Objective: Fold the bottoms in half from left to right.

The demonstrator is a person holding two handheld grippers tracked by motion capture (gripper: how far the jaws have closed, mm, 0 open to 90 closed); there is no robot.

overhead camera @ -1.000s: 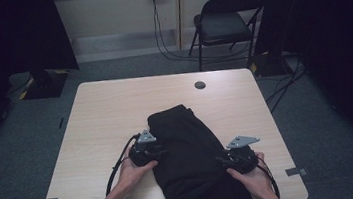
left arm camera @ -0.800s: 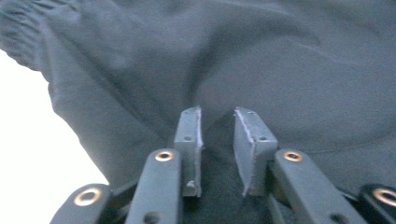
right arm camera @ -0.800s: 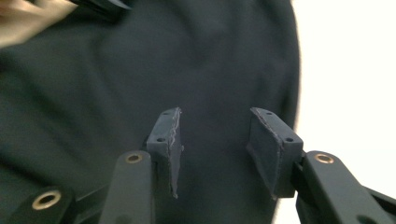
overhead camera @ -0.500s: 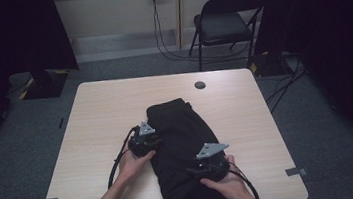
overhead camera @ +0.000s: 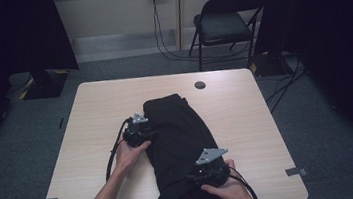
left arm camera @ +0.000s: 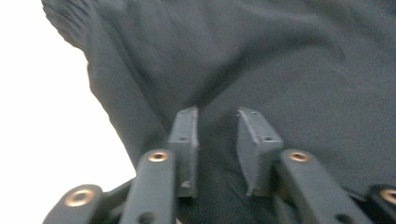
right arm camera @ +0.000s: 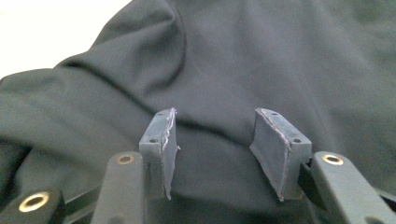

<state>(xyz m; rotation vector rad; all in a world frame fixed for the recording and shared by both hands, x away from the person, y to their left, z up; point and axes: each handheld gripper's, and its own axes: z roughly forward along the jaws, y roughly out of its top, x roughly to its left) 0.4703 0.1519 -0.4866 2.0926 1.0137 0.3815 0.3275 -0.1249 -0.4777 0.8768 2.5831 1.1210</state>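
A black garment [overhead camera: 178, 129] lies bunched down the middle of the light wooden table [overhead camera: 90, 114], its near end hanging over the front edge. My left gripper [overhead camera: 140, 131] sits at the garment's left edge. In the left gripper view its jaws [left arm camera: 217, 112] have just been opening and stand apart over the dark cloth [left arm camera: 280, 70], with a soft fold between them and neither pad pressing it. My right gripper [overhead camera: 207, 169] rests on the garment near the front edge. Its jaws [right arm camera: 215, 116] have also been opening and stand wide over the cloth [right arm camera: 261, 56] without pinching it.
A small dark round disc [overhead camera: 199, 85] sits on the table behind the garment. A black folding chair [overhead camera: 226, 23] stands beyond the far edge. The left gripper's cable [overhead camera: 113, 157] loops on the tabletop. Grey tape marks [overhead camera: 293, 171] lie at the front corners.
My right gripper has moved left from the garment's right edge onto the cloth. My left gripper has shifted a little farther from the front edge along the garment's left side.
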